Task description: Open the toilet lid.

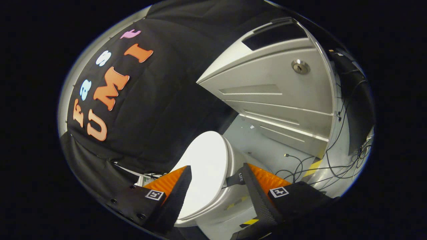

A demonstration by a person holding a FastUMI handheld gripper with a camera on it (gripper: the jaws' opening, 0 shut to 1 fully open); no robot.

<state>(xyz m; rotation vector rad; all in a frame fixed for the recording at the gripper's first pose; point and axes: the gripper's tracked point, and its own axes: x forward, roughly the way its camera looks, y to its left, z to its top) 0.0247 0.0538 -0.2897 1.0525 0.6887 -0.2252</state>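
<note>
Toilet lid: one white lid [206, 170] is lying closed on the toilet, showing in the gap between the two fingers and reaching a little beyond their tips.
Strap: one dark strap [235, 179] is hanging at the lid's edge, just beside the right finger's tip.
Toilet: one white bowl [217, 208] is sitting under the lid, low between the fingers, with yellow-and-black marks showing on the floor beside it.
Gripper: the one gripper [217, 175] is standing wide open, its two fingers [176, 196] spread to either side of the lid and gripping nothing; whether either finger is touching the lid cannot be told.
Markers: two square tags are showing, one on each finger's mount.
Cabinet: one grey metal cabinet [280, 96] with a round lock [300, 66] is leaning across the scene beyond the toilet.
Cables: several dark cables [330, 160] are trailing over the pale floor [267, 146] beside the cabinet; their number cannot be counted.
Wall: black cloth [160, 116] is hanging behind the toilet.
</note>
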